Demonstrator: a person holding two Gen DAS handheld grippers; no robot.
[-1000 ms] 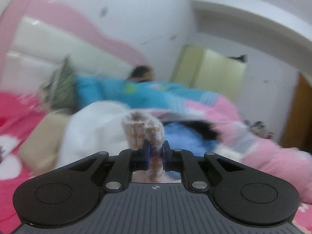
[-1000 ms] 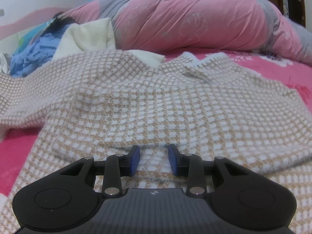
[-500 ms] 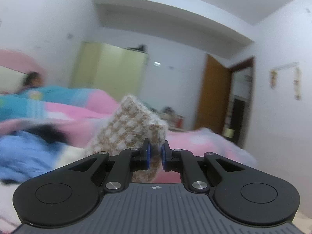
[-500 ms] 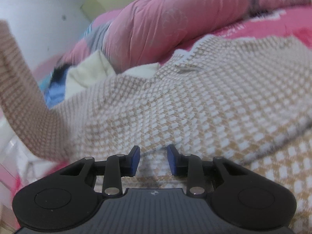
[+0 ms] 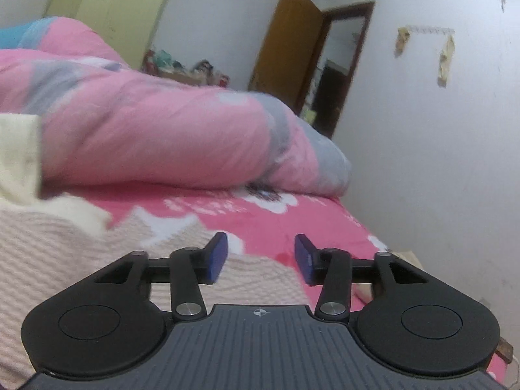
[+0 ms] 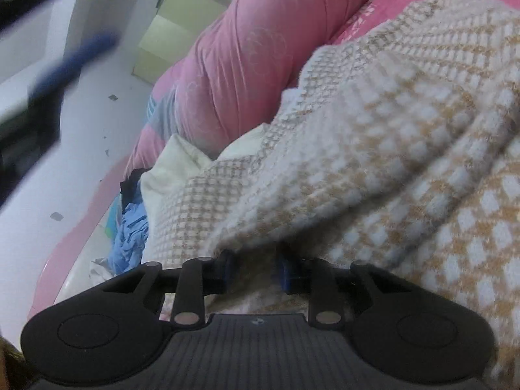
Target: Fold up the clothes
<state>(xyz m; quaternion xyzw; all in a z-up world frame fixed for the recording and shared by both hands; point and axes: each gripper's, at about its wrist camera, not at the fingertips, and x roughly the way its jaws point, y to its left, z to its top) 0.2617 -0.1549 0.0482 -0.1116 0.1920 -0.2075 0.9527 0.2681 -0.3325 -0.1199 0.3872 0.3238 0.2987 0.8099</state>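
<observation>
A beige-and-white checked knit sweater [image 6: 390, 162] lies on the pink bedsheet [image 5: 292, 221]. My right gripper [image 6: 256, 269] is low at its near edge. Its jaws are closing, a fold of the knit fills the gap between them, and another fold drapes over the fingertips. In the left wrist view, the sweater's pale side [image 5: 65, 253] spreads under and left of my left gripper [image 5: 260, 256]. Those jaws are opening with nothing between them. A blurred blue pad [image 6: 81, 55] of the left gripper crosses the right view's upper left.
A rolled pink-and-grey quilt [image 5: 162, 136] lies across the bed behind the sweater. A cream garment [image 6: 175, 169] and a blue one [image 6: 130, 227] are heaped to the left. The bed's edge [image 5: 373, 234] and a white wall are close on the right, beyond them a brown door [image 5: 286, 48].
My left gripper swung right across the bed holding the sweater's sleeve, then let it go and opened. The right gripper rolled and narrowed on the hem, and the sleeve now lies folded over the body.
</observation>
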